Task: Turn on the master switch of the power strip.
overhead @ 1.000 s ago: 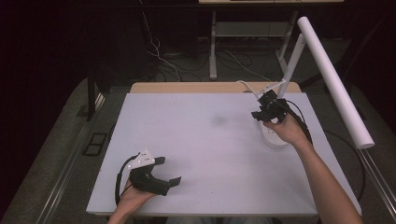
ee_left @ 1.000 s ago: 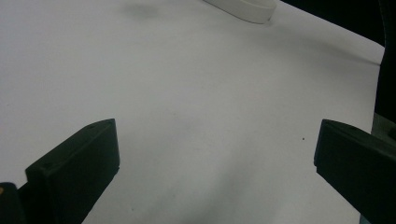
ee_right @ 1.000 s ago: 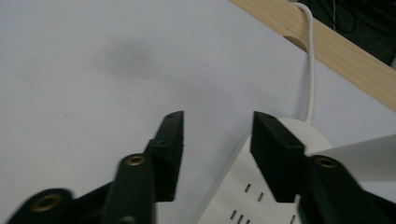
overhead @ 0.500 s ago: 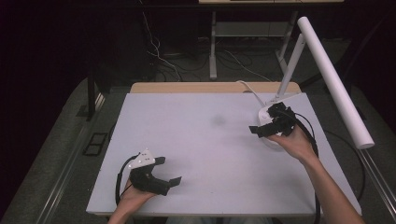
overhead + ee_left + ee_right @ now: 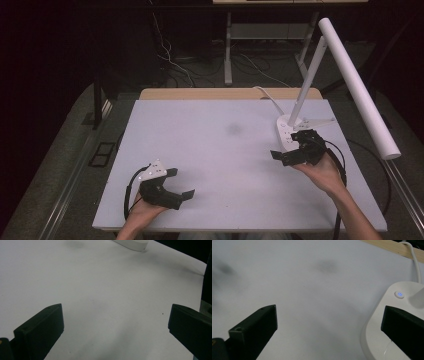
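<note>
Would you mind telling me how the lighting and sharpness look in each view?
High view: white table evenly lit, surroundings dark, faint smudge mid-table. Left gripper view: soft, slightly grainy, dim shading near the tongs. Right gripper view: lamp base bright, its blue button light glowing, left edge blurry.

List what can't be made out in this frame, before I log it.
- Lamp base, high view: its near edge is covered by the right gripper; in the right gripper view the frame edge and one jaw cut it off.
- Lamp base buttons, high view: too small to read.
- Lamp head: the lit side faces away.
- Left gripper cable, high view: runs under the hand.
- Dark smudge on the table: too blurred to tell stain from shadow.
</note>
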Action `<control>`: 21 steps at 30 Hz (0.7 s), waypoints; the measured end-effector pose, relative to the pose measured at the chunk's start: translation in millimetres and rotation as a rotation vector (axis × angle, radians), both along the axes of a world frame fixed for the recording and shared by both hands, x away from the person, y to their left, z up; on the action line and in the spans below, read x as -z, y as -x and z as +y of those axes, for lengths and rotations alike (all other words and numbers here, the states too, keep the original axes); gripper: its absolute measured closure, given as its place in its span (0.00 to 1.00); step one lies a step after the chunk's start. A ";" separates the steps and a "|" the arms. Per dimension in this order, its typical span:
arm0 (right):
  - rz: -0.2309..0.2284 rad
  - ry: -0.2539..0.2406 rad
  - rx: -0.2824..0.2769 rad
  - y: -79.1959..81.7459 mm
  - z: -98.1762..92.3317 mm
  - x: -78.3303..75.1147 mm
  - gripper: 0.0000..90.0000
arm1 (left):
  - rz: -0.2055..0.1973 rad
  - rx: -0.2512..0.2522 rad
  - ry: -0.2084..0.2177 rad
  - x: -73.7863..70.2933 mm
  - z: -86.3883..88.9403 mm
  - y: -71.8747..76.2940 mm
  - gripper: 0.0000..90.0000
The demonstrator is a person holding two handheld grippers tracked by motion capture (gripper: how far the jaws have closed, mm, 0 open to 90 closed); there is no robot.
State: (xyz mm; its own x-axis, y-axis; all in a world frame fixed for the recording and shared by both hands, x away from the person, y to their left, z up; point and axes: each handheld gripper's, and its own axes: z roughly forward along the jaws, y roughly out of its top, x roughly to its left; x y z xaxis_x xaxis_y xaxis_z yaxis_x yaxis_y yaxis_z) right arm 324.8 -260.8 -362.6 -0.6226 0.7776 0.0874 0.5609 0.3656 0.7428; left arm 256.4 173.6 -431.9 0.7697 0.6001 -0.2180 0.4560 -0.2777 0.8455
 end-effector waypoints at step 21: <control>-0.006 -0.144 0.043 59.1 -24.9 37.0 0.00 | 0.002 -0.004 0.001 -0.1 0.2 0.2 0.00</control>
State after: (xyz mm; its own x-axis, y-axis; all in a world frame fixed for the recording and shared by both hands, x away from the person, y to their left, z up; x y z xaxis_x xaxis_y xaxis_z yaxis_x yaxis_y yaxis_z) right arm 265.7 -285.7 -399.6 -0.5896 0.7834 0.1965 0.5695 0.2308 0.7889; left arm 256.2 173.8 -431.9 0.7668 0.6030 -0.2201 0.4590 -0.2753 0.8447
